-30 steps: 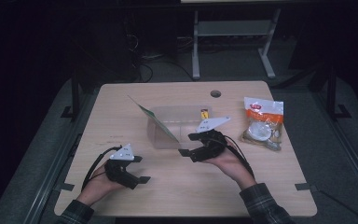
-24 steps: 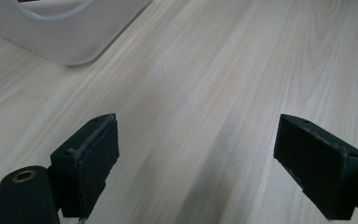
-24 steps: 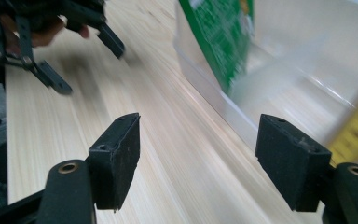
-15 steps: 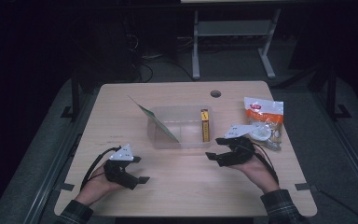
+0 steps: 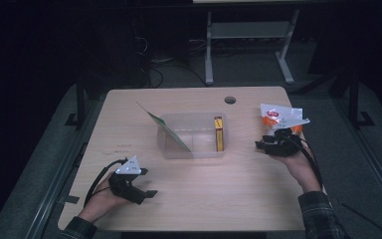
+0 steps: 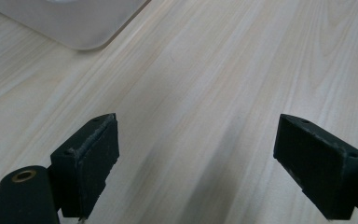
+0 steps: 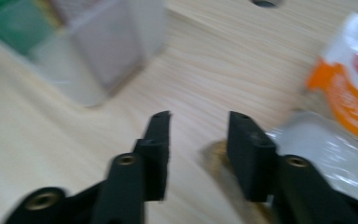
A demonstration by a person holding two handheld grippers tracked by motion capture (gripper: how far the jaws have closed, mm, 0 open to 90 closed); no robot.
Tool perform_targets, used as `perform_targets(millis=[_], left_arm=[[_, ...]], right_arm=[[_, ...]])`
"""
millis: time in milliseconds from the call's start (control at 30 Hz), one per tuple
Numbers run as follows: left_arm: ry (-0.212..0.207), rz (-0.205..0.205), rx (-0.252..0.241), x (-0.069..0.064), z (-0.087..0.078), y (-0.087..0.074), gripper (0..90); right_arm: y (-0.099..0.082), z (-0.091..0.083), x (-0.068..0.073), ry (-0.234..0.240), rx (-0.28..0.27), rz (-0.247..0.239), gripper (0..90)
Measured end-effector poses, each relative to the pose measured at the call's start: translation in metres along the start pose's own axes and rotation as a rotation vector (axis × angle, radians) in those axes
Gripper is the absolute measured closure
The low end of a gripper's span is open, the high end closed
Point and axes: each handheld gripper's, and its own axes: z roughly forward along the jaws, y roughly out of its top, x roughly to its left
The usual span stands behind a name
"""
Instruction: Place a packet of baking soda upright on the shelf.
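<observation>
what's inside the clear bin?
In the clear bin: a yellow box along its right wall and a green card leaning at its left. The floor under the card is hidden.

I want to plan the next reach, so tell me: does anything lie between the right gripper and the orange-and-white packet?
Nothing visible does. The right gripper, jaws apart and empty, hovers right beside the orange-and-white packet; in the right gripper view there is bare table ahead of the jaws, and the packet's clear end is next to one jaw.
</observation>
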Motion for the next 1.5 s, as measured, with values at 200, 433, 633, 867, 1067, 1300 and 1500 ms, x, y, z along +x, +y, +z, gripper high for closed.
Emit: perform_targets(millis=[200, 433, 633, 867, 1067, 1300, 1500], left_arm=[[0.011, -0.001, 0.004, -0.002, -0.002, -0.003, 13.8], [0.012, -0.006, 0.006, 0.0, -0.002, -0.005, 13.8], [0.008, -0.011, 0.005, -0.002, -0.001, -0.005, 13.8], [-0.001, -0.022, -0.002, -0.002, -0.001, -0.005, 13.8], [-0.009, -0.023, -0.002, -0.003, -0.001, -0.005, 13.8], [-0.016, -0.015, -0.001, -0.004, -0.001, -0.004, 13.8], [-0.022, -0.011, 0.002, -0.005, -0.001, -0.003, 13.8]], right_arm=[[-0.005, 0.007, -0.031, -0.112, 0.01, 0.056, 84.3], [-0.013, 0.003, -0.06, -0.182, 0.005, 0.106, 89.9], [-0.023, 0.009, -0.066, -0.171, 0.058, 0.115, 89.9], [-0.024, 0.015, -0.06, -0.178, 0.101, 0.08, 90.0], [-0.023, 0.013, -0.051, -0.16, 0.141, 0.04, 90.0], [-0.029, 0.006, -0.034, -0.115, 0.16, 0.017, 90.0], [-0.035, -0.001, -0.011, -0.076, 0.178, -0.025, 90.0]])
